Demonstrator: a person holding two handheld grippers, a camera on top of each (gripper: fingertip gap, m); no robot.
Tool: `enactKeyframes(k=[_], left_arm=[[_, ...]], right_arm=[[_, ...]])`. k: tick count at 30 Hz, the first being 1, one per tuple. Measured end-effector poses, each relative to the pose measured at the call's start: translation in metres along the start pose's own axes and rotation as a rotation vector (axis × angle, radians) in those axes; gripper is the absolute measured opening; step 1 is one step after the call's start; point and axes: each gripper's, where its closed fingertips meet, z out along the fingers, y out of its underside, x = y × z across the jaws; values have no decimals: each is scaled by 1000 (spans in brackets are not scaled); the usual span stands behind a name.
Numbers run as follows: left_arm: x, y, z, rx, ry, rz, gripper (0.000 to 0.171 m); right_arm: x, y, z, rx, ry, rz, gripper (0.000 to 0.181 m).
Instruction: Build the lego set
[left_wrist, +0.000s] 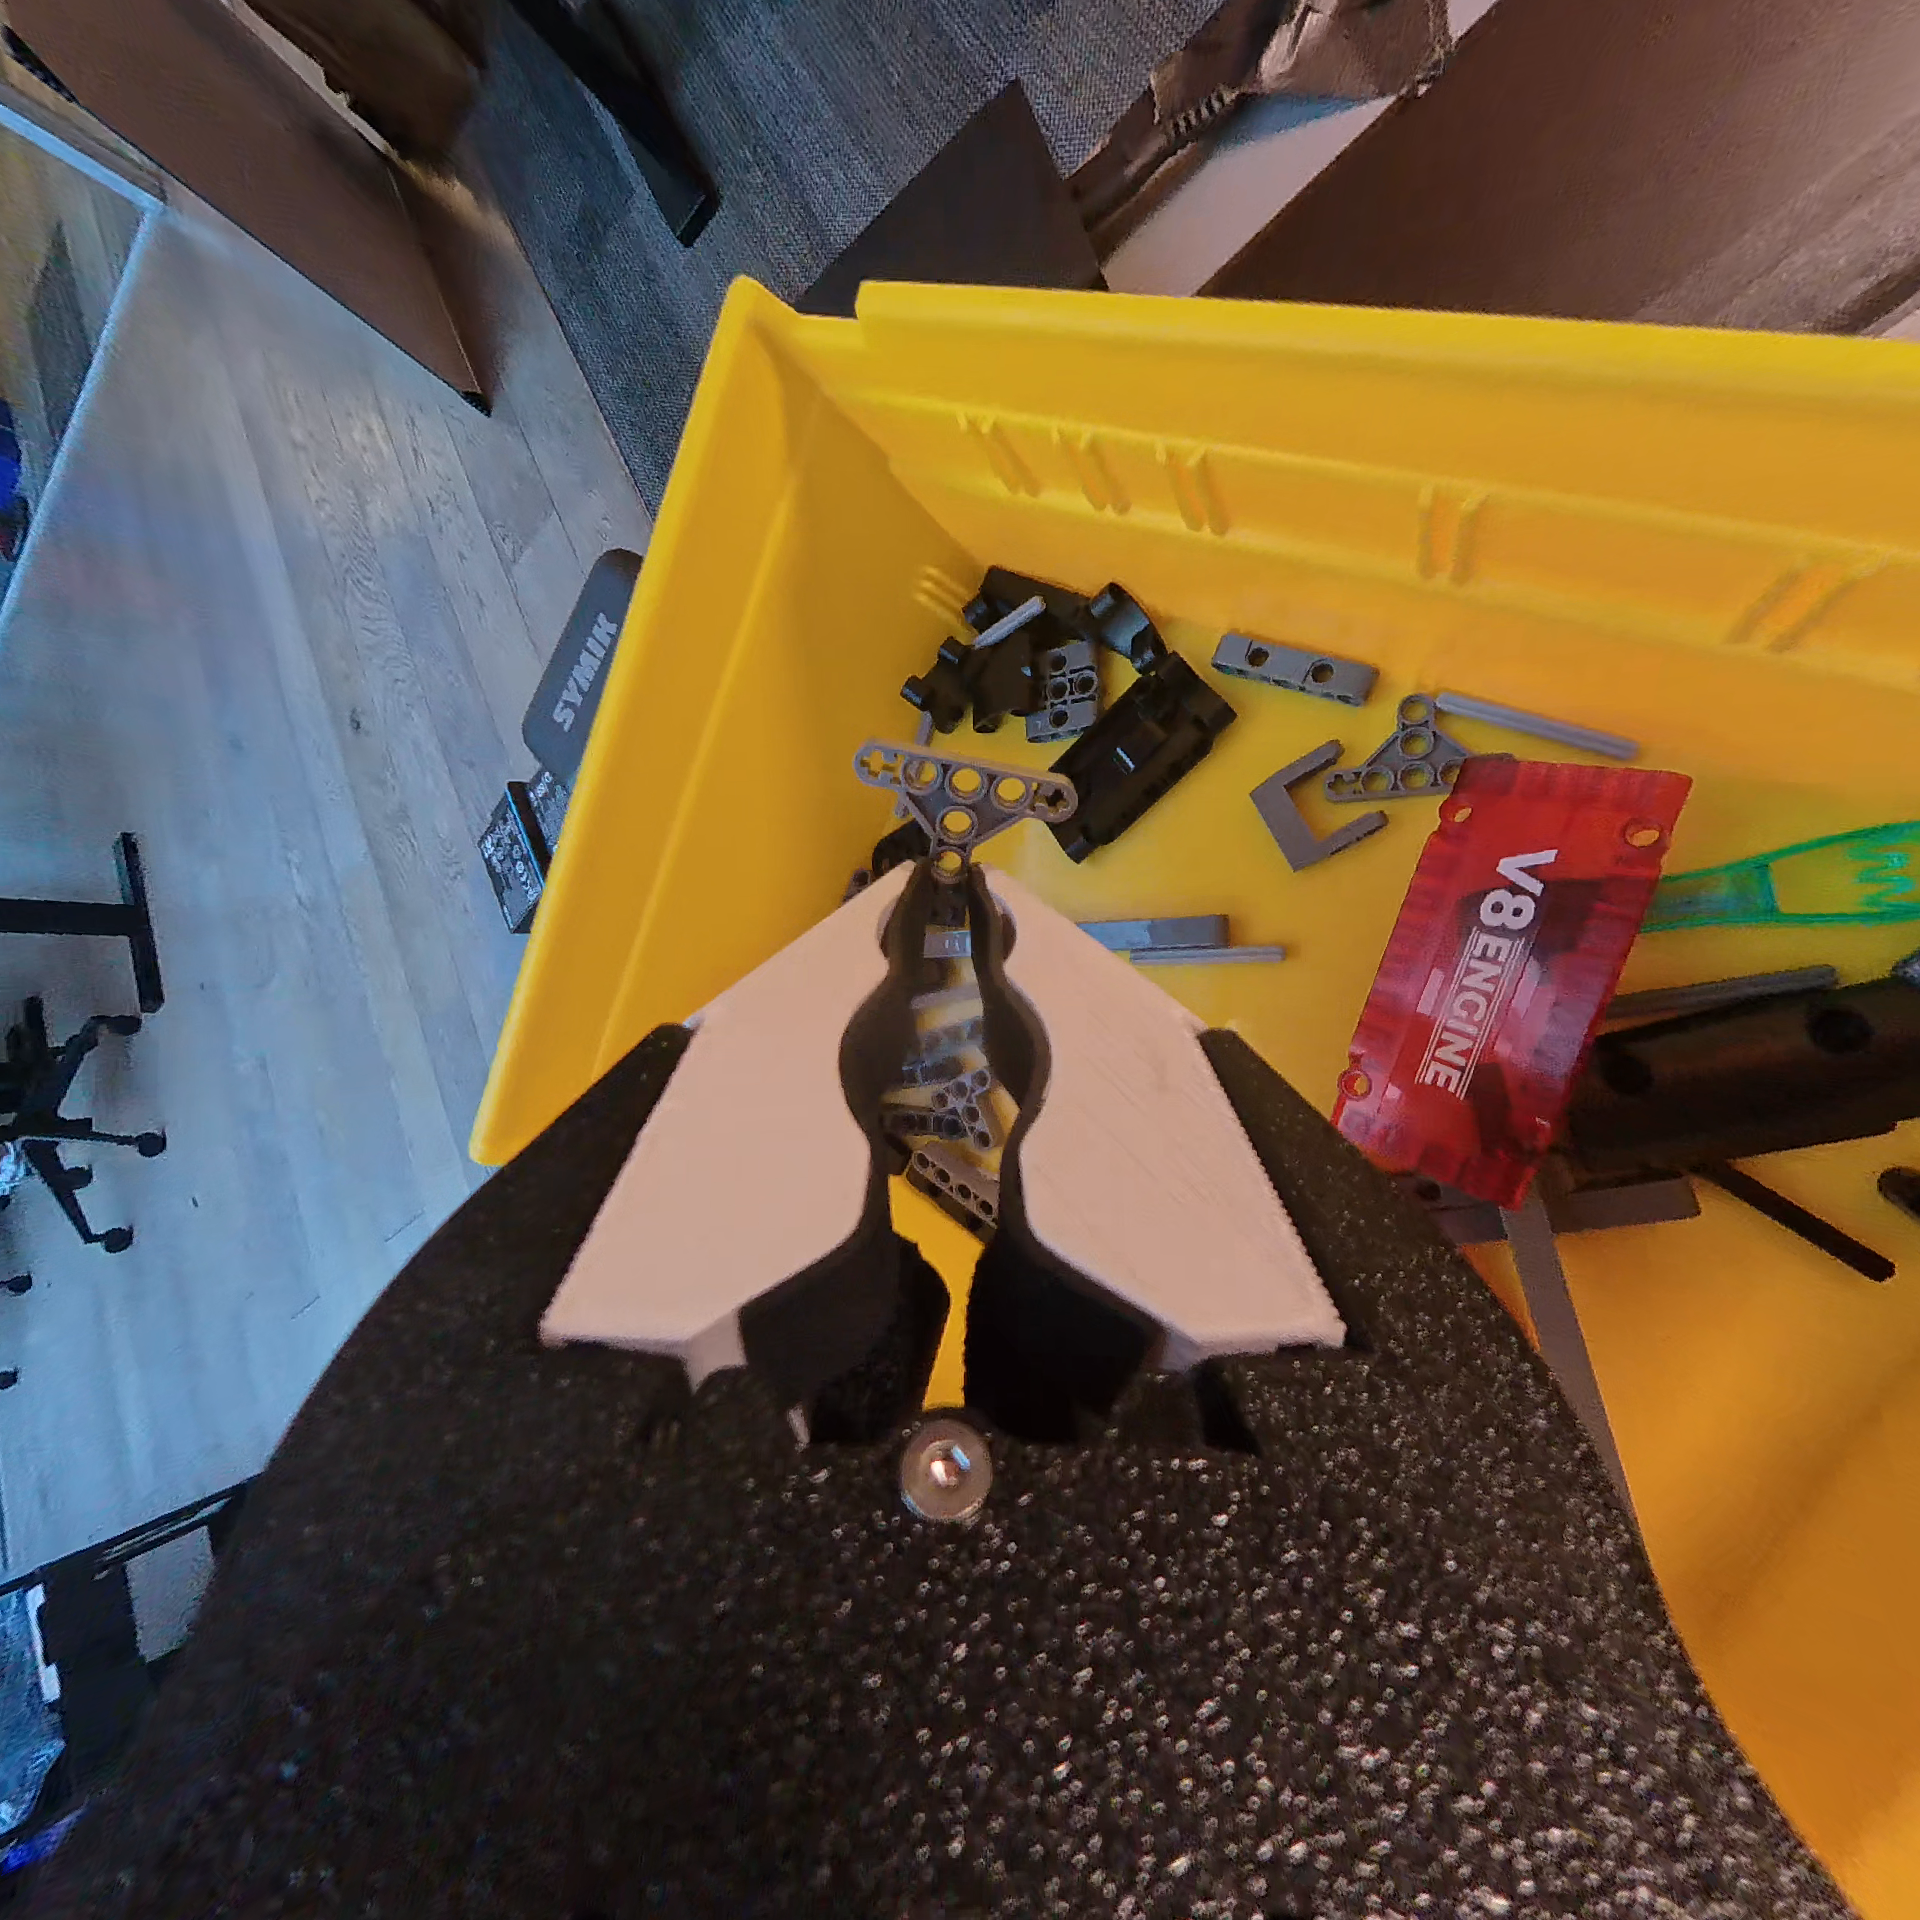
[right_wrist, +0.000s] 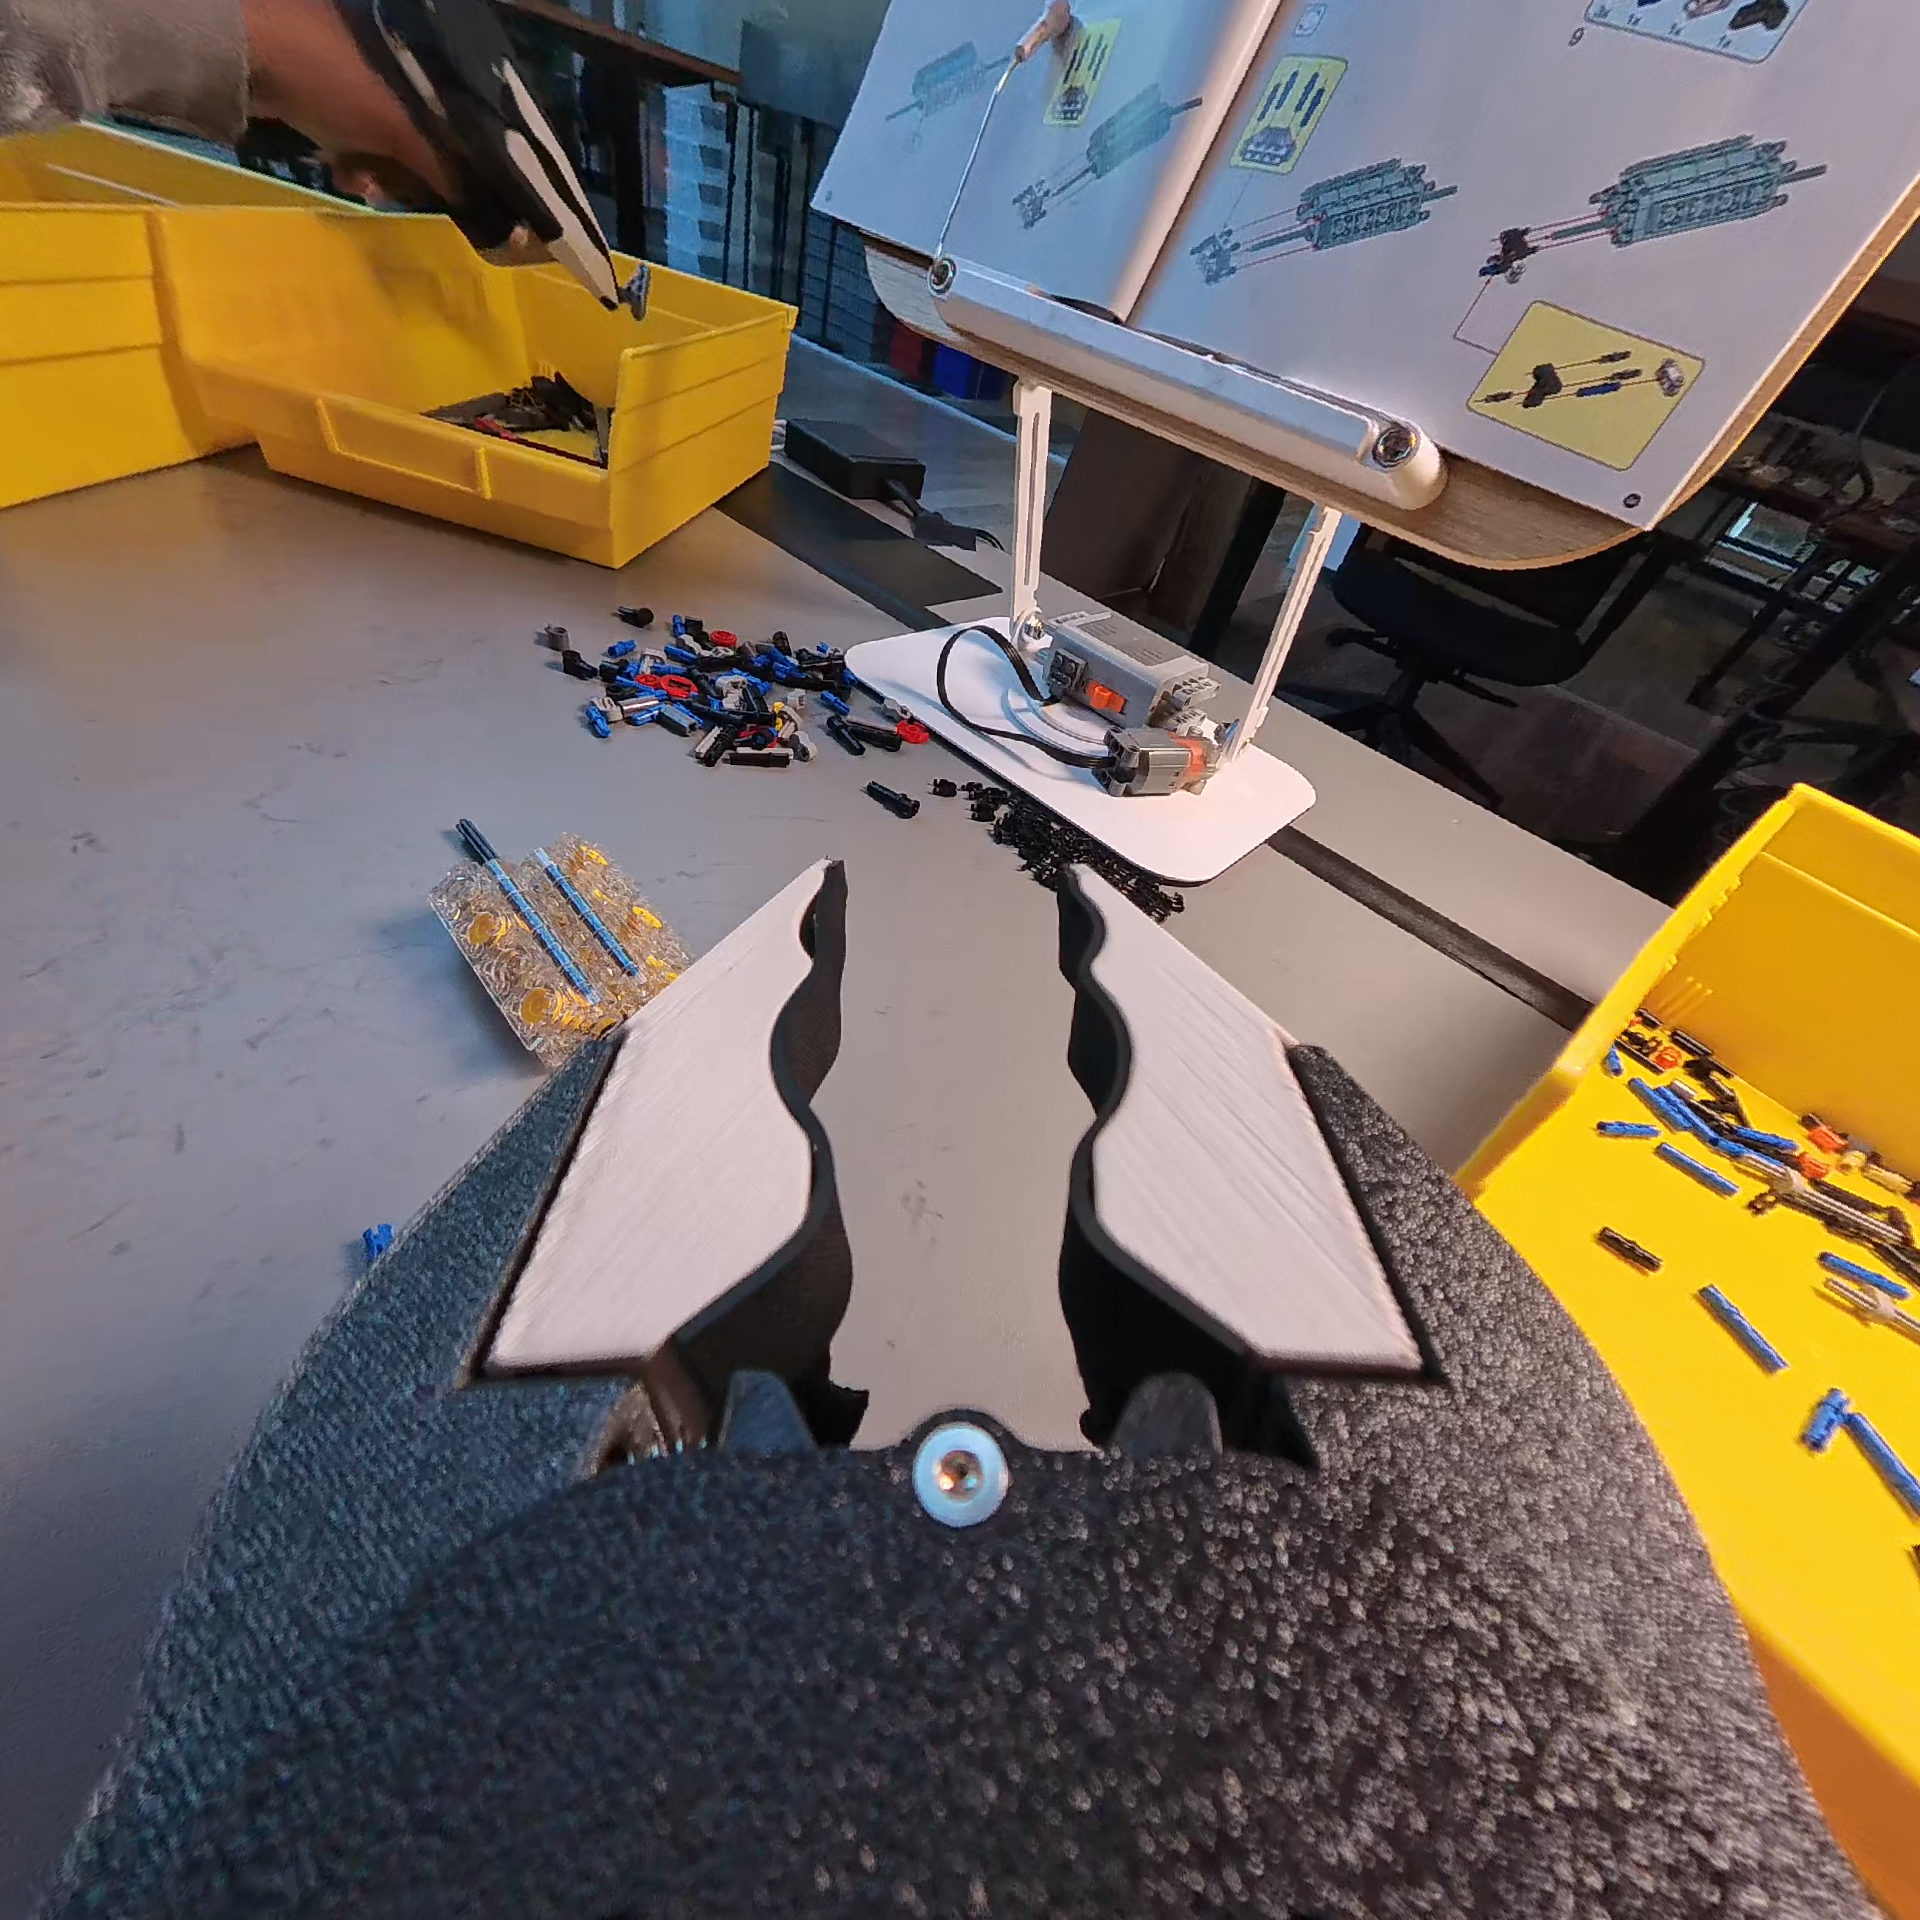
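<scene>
The left gripper (left_wrist: 948, 868) hangs over a yellow plastic bin (left_wrist: 727, 644), its jaws pinched narrow on the stem of a grey T-shaped beam with round holes (left_wrist: 961, 798), which stands up just past the tips. Ahead of the jaws and a little right lies a cluster of black and grey connector pieces (left_wrist: 1070, 686). Farther right on the bin floor rest a second grey triangular holed plate (left_wrist: 1403, 756) and a translucent red rectangular panel with white lettering (left_wrist: 1507, 977). Below the jaws, seen through their gap, sit more grey holed beams (left_wrist: 951, 1101).

The right gripper (right_wrist: 945, 883) hovers over the grey counter (right_wrist: 229, 748) with its jaws wide apart and nothing between them. Just left of the left jaw lies a clear studded block with yellow discs inside, crossed by 2 thin blue-striped rods (right_wrist: 561, 940). Ahead of the jaws is a scatter of small blue, black and red pins (right_wrist: 727, 696). Ahead and right stands a white tilted stand carrying an illustrated instruction sheet (right_wrist: 1455, 208), with a grey box and its black cable, perhaps a battery unit, (right_wrist: 1127, 670) on the base. Far right sits another yellow bin of blue pins (right_wrist: 1766, 935).
</scene>
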Motion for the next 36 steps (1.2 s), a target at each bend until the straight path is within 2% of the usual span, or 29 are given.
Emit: enactKeyframes(k=[5,10,16,24,30,33,36], left_arm=[[6,10,-1,-25,16,4,6],[24,29,3,-133,128,-51,6],[33,38,6,-217,180,-140,6],[20,33,10,-188,168,-246,6],[26,36,11,-197,206,-311,6],[31,32,10,-179,260,-373,17],[24,20,3,-102,283,-431,24]], right_arm=[[-2,1,1,-6,0,-13,39],[-1,1,0,-4,2,-9,39],[-1,1,1,-9,0,-8,39],[0,1,0,-5,1,-1,39],[-1,2,1,-10,-2,-5,39],[-1,2,1,-11,-2,-6,39],[-1,2,1,-12,-2,-4,39]])
